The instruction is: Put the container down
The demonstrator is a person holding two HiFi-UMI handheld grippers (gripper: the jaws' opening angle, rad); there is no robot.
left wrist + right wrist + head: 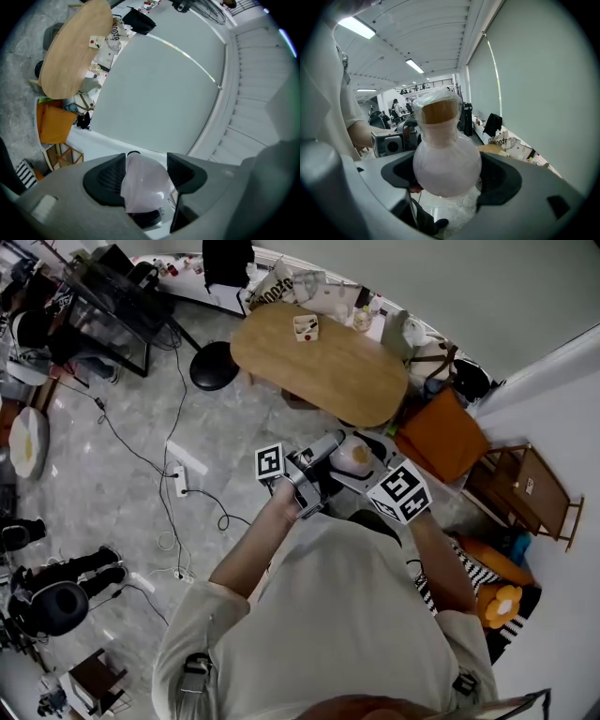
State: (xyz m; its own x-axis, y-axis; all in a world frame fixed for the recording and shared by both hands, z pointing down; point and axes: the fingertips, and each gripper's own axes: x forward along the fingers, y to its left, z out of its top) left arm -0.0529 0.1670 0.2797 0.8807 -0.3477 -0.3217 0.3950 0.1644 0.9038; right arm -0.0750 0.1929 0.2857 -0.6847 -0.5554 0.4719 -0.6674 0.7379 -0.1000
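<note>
1. The container (446, 161) is a round-bellied flask shape, frosty white with a brown cork-like top.
2. It's covered in crinkly clear plastic wrap (143, 185).
3. The right gripper (447, 176) is clamped on its belly, holding it in the air, short of the oval wooden table (328, 371).
4. The left gripper (146, 164) pinches the wrap.
5. The print on the white bag (270, 285) is too small to read.

I can't read anything here cleanly. The white bag (116, 31) beside the desk (70, 56) carries a line of dark, rounded characters, too small for me to make out. The cube (270, 462) on my left hand-held gripper (146, 168) and the other cube (401, 491) on my right hand-held gripper (447, 171) show only black-and-white square patterns, not letters.
</note>
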